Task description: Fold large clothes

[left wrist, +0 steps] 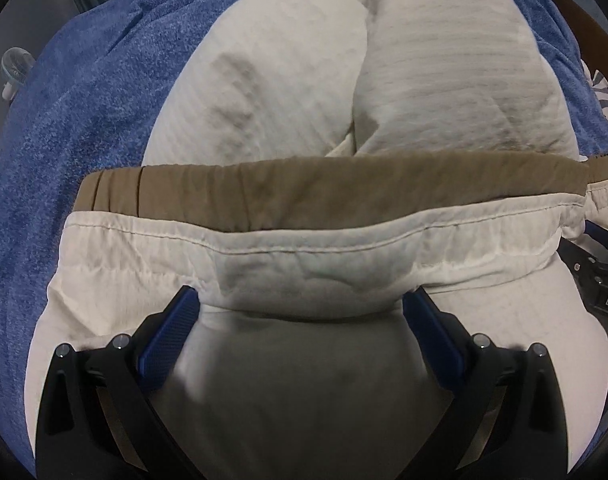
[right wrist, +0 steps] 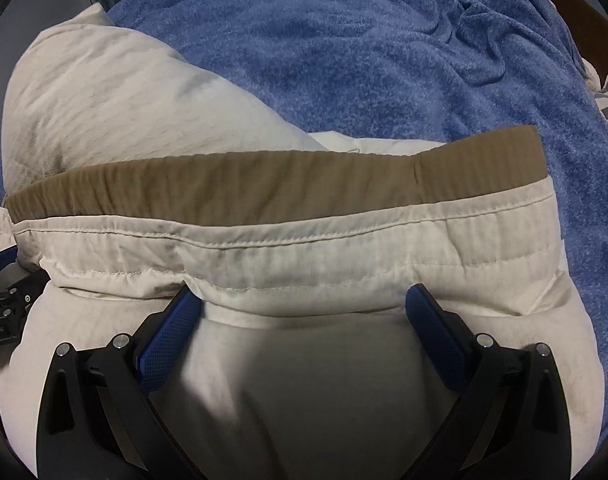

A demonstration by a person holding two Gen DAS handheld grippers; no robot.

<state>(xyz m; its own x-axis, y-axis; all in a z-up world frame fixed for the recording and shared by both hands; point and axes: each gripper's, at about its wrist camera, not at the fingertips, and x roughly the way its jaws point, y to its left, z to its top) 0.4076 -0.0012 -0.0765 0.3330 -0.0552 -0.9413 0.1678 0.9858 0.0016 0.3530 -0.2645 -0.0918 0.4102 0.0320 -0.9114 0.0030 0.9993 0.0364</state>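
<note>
On the blue fleece blanket (right wrist: pixel 344 40) lie the cream-white crinkled cotton trousers (left wrist: pixel 264 92), tan inner waistband (left wrist: pixel 304 192) facing up, legs stretched away. Left gripper (left wrist: pixel 302 312) and right gripper (right wrist: pixel 304 308) both spread wide, straddling the waist hem, clamping nothing

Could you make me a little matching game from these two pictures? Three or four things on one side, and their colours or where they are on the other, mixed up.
Things:
1. blanket
2. waistband lining
3. trouser legs
4. left gripper

Descriptions:
A. tan strip showing along the top edge of the trousers
B. cream, stretching away beyond the waistband
C. blue and fuzzy, spread under everything
D. blue fingers apart, either side of a cream fold

Pairs: 1-C, 2-A, 3-B, 4-D
</note>
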